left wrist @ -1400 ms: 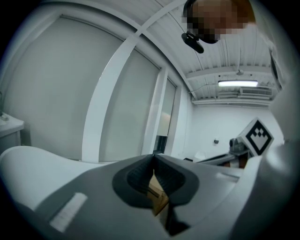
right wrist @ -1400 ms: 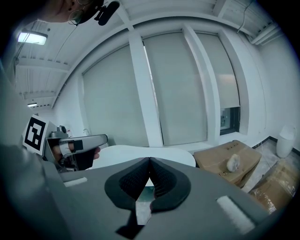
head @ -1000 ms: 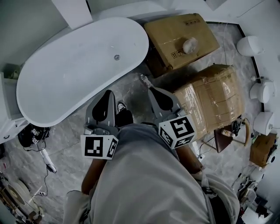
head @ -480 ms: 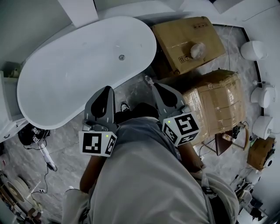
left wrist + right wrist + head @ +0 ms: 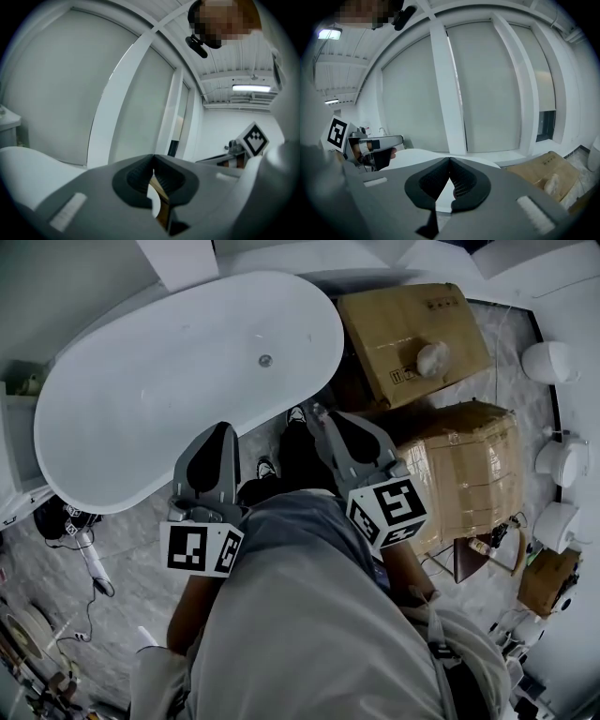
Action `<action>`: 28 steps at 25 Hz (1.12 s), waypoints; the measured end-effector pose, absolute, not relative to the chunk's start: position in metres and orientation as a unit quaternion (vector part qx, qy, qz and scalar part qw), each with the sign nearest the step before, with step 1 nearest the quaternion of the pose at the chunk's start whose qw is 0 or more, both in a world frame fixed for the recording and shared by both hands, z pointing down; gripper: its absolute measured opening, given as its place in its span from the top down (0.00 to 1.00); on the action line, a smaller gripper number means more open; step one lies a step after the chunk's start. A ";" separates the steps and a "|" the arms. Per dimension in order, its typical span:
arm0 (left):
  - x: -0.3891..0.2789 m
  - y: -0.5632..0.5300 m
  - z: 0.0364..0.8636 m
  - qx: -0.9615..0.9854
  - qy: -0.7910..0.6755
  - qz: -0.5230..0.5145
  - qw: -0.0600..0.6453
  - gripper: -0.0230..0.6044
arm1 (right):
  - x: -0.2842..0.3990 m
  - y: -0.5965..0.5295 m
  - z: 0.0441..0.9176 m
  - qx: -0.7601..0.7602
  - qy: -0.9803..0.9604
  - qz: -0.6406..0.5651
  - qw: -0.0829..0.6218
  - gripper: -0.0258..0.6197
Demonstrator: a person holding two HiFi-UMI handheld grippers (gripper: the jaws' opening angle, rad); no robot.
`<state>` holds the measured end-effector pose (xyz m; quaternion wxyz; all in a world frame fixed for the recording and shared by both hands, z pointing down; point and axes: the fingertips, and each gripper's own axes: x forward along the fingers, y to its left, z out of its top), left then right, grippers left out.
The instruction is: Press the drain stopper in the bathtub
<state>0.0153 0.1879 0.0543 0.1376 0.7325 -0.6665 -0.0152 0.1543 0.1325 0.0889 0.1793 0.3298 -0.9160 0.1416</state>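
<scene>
In the head view a white oval bathtub (image 5: pixel 159 381) fills the upper left, and its small round metal drain stopper (image 5: pixel 265 360) sits in the tub floor toward the right end. My left gripper (image 5: pixel 227 433) is held over the tub's near rim, shut and holding nothing. My right gripper (image 5: pixel 323 418) hangs over the floor just right of the tub's end, also shut and holding nothing. Both are well short of the stopper. In the left gripper view the left gripper (image 5: pixel 153 157) points level at a window wall, as does the right gripper (image 5: pixel 450 161) in the right gripper view, with the bathtub rim (image 5: pixel 410 154) just beyond it.
Two cardboard boxes (image 5: pixel 408 329) (image 5: pixel 464 460) stand right of the tub. White fixtures (image 5: pixel 551 362) line the right wall. The person's shoes (image 5: pixel 296 417) are on the marble floor by the tub. Cables and gear (image 5: pixel 89 563) lie at the lower left.
The person has stepped toward the tub, one shoe now forward. Both grippers have come closer to the tub's rim and stay shut.
</scene>
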 end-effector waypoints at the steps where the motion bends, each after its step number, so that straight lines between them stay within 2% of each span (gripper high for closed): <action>1: 0.014 0.183 0.055 0.730 -0.669 -0.015 0.139 0.96 | 0.152 0.126 0.089 0.326 -0.917 0.141 0.180 0.96; 28: -0.009 -0.012 0.101 0.643 -0.743 0.009 0.183 0.96 | 0.088 -0.087 0.150 0.176 -0.945 0.156 0.229 0.96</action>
